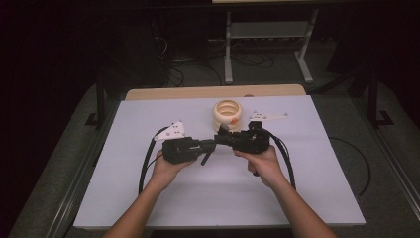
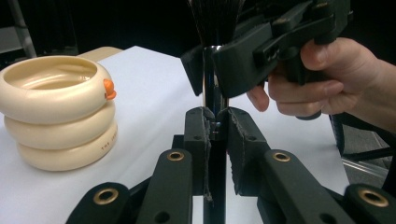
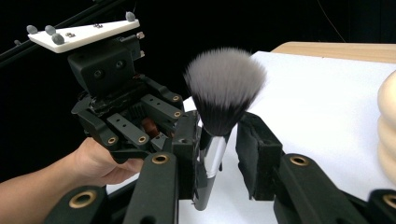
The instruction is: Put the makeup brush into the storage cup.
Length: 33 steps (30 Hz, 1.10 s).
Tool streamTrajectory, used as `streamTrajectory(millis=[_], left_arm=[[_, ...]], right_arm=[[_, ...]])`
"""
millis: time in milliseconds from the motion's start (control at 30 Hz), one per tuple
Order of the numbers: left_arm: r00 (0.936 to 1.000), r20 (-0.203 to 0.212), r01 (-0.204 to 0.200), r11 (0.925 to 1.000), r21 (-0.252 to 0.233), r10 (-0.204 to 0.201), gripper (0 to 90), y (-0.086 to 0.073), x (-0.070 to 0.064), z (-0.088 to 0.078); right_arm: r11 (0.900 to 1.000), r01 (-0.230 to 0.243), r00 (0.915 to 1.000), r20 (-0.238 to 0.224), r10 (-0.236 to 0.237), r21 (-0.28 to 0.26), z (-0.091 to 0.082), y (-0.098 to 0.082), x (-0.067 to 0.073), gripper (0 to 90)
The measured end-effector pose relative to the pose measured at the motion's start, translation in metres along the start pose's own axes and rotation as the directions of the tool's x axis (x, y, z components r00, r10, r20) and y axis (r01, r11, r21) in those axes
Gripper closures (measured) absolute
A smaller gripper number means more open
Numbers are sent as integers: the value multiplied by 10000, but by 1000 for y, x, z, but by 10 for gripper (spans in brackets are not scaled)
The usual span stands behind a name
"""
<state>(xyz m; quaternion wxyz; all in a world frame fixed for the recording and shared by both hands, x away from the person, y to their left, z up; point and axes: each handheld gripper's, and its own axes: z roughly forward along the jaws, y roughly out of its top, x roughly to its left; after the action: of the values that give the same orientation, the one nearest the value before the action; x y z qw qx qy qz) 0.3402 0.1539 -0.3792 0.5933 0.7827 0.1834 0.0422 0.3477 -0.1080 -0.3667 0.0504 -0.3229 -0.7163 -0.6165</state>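
A brush [image 3: 223, 100] is clamped by the left tongs [image 2: 215, 126] beside the cup [image 1: 228, 115]; right tongs [image 3: 219, 140] stand partly open around it. Full closure is advised before release.

Small dark lettering, unreadable, on the cream ringed pot [image 2: 60, 116].

Lab: paper-covered table [image 1: 148, 198], floor cables [image 1: 356, 163]

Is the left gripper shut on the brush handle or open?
Shut on it: in the left gripper view, the left gripper has both fingers pressed against the brush handle.
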Motion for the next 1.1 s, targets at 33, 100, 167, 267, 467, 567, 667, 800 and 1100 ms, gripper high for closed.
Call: streamTrajectory(millis=[33,100,167,267,467,567,667,800,1100], left_arm=[[10000,-44,-18,10000,-41,18,785,0,0,0],[10000,-31,-27,10000,-91,26,785,0,0,0],[10000,-33,-54,10000,-72,54,785,0,0,0],[9999,-83,-80,10000,-13,80,785,0,-1,1],[9999,-108,-122,9999,-39,122,785,0,0,2],[9999,-79,-96,9999,-61,96,784,-1,0,2],[9999,-63,-79,9999,-98,79,783,-1,0,3],[9999,-99,-29,10000,-29,28,775,-2,0,3],[9998,-151,-84,9995,304,88,672,-3,1,4]], right_arm=[[10000,-16,10000,-12,16,-5,0,0,0,685],[10000,-53,10000,-16,54,29,1,-1,0,686],[10000,-90,9999,-55,90,-4,2,-1,1,706],[9998,-170,9998,-79,169,-87,2,-1,0,751],[9997,-219,9998,-42,219,-120,2,-1,0,760],[9999,-103,9999,16,103,-122,2,-1,1,765],[9999,-49,10000,82,50,-127,2,-1,1,767],[9999,46,9998,183,-44,-120,1,0,2,768],[9996,223,9991,371,-216,-184,-5,2,0,768]])
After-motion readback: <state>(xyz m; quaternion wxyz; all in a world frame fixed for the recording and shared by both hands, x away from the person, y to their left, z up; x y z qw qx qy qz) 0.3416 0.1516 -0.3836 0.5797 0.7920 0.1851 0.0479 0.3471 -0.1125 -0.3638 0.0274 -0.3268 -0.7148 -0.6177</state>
